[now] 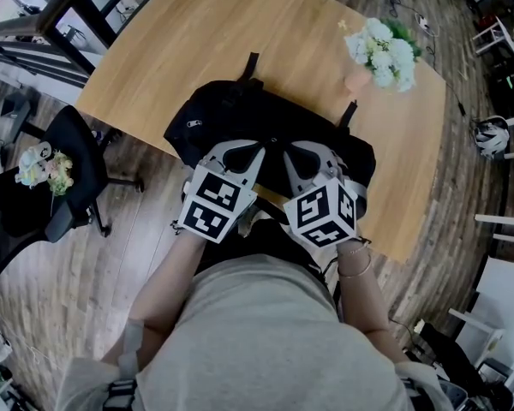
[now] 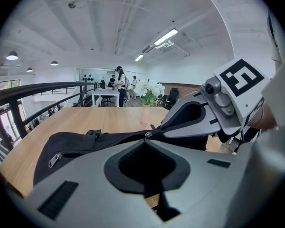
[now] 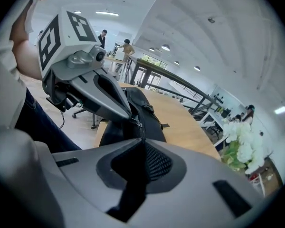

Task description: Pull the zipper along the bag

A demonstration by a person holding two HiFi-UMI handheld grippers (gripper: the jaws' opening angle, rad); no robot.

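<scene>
Left gripper (image 2: 146,137), right gripper (image 3: 141,137) clamped on black bag (image 2: 76,144) (tips nearly touching); flowers (image 2: 149,88) beyond on table (image 2: 95,120).

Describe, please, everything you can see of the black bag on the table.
The bag is black, soft fabric, lying slumped near the front edge of the wooden table. Two short straps stick out at its far side, and a side pocket shows a metal zipper pull. The left claw and right claw both pinch its top seam, tips close together, beside another small pull.
</scene>
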